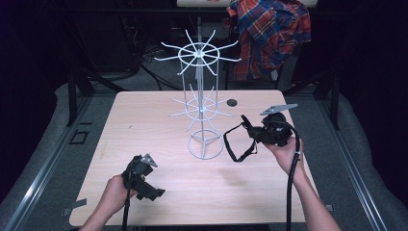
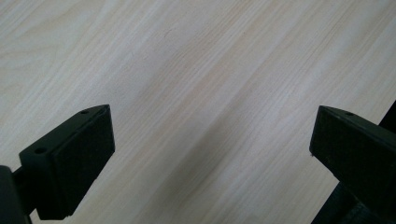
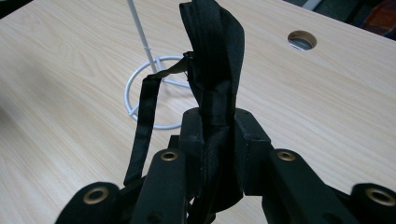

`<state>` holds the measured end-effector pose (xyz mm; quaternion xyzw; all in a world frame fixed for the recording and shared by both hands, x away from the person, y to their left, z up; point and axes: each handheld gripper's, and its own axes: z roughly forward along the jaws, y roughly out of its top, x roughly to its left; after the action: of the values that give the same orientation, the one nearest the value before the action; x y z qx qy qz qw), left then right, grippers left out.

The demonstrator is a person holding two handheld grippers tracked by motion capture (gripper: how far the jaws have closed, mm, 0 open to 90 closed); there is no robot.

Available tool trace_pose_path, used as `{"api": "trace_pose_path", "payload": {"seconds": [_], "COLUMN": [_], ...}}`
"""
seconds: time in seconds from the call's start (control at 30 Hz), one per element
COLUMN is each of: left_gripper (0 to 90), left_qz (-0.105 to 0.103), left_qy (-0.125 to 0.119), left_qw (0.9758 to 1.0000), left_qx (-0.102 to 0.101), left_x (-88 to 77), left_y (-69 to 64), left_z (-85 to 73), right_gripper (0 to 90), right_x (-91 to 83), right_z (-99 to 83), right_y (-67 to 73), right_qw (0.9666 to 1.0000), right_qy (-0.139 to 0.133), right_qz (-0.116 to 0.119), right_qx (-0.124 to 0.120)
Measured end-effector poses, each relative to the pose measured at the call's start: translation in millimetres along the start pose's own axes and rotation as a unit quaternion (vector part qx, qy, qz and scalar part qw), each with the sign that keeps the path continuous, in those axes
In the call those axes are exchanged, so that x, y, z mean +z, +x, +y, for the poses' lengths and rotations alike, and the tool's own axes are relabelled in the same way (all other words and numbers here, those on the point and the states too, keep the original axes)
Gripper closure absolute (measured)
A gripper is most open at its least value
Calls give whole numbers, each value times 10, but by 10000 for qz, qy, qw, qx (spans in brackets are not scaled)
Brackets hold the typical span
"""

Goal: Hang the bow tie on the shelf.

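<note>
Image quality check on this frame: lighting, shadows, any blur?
High view: table lit, surroundings near black; white wire rack thin but legible; soft overall. Left gripper view: wood grain fairly sharp, a soft diagonal shadow band across it, jaws dark and featureless. Right gripper view: black strap clamped in the right gripper is underexposed, folds barely separable; no glare.

Dark recording lab, metal frame rails [image 1: 48, 159], trailing floor cables [image 1: 144, 62]

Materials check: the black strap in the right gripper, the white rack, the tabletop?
Black strap: looks like woven fabric webbing, matte, folding limply, stitched edges. White rack: probably thin metal wire with a white coating, rigid slim spokes and ring base. Tabletop: pale wood grain, likely laminate, smooth with low sheen.
</note>
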<state>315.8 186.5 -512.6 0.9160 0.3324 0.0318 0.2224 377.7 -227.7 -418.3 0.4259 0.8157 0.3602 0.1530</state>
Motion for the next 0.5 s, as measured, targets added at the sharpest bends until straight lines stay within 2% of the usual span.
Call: {"api": "trace_pose_path", "payload": {"seconds": [0.03, 0.17, 0.5], "left_gripper": [1, 1, 1], "left_qz": [-62, -89, -78], "left_qy": [-38, -65, -57], "left_qw": [10000, 9999, 10000], "left_qx": [-2, -9, -5], "left_x": [-3, -9, -9], "left_y": [5, 8, 3], "left_z": [-2, -3, 0], "right_gripper": [755, 755, 756], "right_x": [-15, -55, -109], "right_z": [12, 35, 68], "right_y": [15, 57, 101], "right_qw": [10000, 9998, 9994], "right_qy": [-34, -194, -281], "right_qz": [14, 23, 45], "right_qx": [-24, -89, -188]}}
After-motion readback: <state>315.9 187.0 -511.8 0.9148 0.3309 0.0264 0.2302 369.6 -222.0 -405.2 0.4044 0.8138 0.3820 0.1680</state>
